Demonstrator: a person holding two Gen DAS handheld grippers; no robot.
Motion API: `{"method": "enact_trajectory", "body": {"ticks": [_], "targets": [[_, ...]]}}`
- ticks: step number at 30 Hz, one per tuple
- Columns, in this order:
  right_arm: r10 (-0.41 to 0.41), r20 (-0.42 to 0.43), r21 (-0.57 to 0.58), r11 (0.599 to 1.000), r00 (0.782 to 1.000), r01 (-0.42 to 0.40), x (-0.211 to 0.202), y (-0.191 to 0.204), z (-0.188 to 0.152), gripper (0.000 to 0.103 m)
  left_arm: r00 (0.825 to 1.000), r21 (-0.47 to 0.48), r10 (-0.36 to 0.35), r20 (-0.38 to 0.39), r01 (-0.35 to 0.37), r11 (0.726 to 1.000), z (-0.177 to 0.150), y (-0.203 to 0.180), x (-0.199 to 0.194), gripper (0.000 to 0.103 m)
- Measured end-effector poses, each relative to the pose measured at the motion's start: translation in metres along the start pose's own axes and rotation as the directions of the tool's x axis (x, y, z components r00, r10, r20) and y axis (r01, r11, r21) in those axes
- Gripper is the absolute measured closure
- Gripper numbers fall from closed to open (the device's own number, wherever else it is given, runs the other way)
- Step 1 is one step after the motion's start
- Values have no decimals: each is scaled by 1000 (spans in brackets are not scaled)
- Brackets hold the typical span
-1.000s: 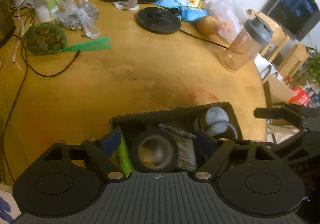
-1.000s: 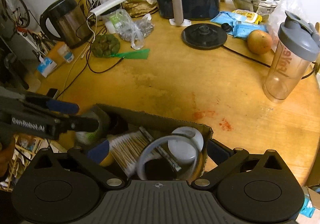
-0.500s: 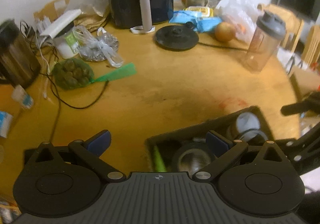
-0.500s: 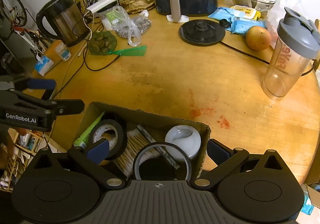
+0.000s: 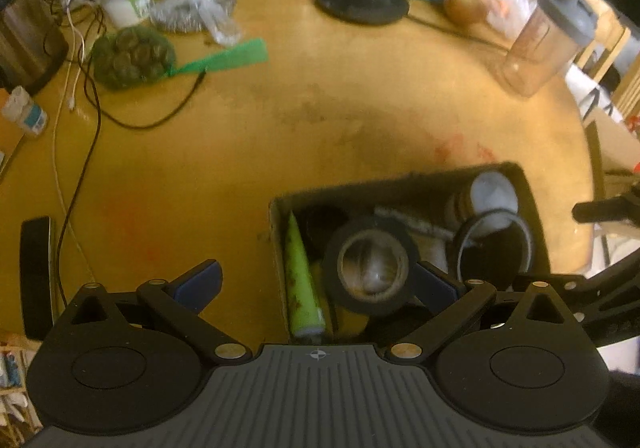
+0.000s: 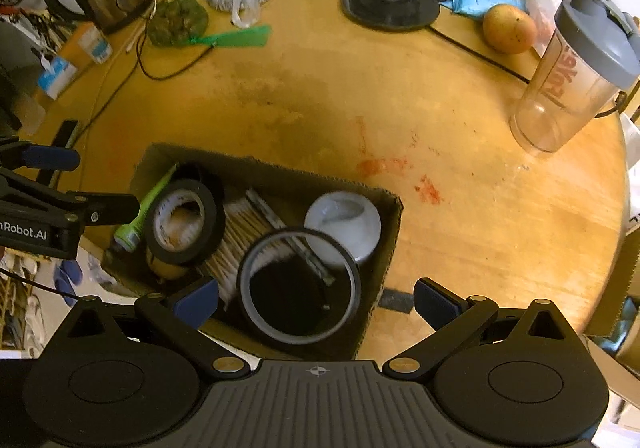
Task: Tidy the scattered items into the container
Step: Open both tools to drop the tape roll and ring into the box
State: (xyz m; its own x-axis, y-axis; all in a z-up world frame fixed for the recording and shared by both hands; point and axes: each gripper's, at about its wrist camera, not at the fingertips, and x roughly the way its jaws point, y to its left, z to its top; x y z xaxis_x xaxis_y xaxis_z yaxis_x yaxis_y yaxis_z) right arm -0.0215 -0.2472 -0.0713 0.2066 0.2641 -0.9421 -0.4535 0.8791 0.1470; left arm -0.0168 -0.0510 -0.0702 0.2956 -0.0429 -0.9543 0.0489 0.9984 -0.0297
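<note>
The cardboard box (image 6: 394, 216) is seen near the table (image 6: 320, 96) edge; in it are laid a green tube (image 6: 136, 224), a black tape roll (image 6: 182, 226), cotton swabs (image 6: 236, 244), a white jar (image 6: 344, 224) and a larger ring-shaped roll (image 6: 298, 288). Both the left gripper (image 5: 316, 286) and the right gripper (image 6: 316, 298) are held with fingers spread wide, nothing pinched.

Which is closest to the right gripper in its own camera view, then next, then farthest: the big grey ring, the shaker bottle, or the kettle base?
From the right gripper:
1. Grey ring: in the cardboard box, right between the open fingers.
2. Shaker bottle: standing on the table's right side.
3. Kettle base: black disc at the far end of the table.
</note>
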Motion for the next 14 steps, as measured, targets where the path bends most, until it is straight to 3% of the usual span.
{"method": "enact_trajectory", "body": {"ticks": [7,14], "targets": [[-17,-39,-26,1000,999,16,3,5,-2,0,995,-23,-9,-104,7,1000,-7,-2,13,0],[-18,-48,-26,1000,999,16,4,3,-1,0,988,-62,-64,-140,56,996,-11,2,17,0]]}}
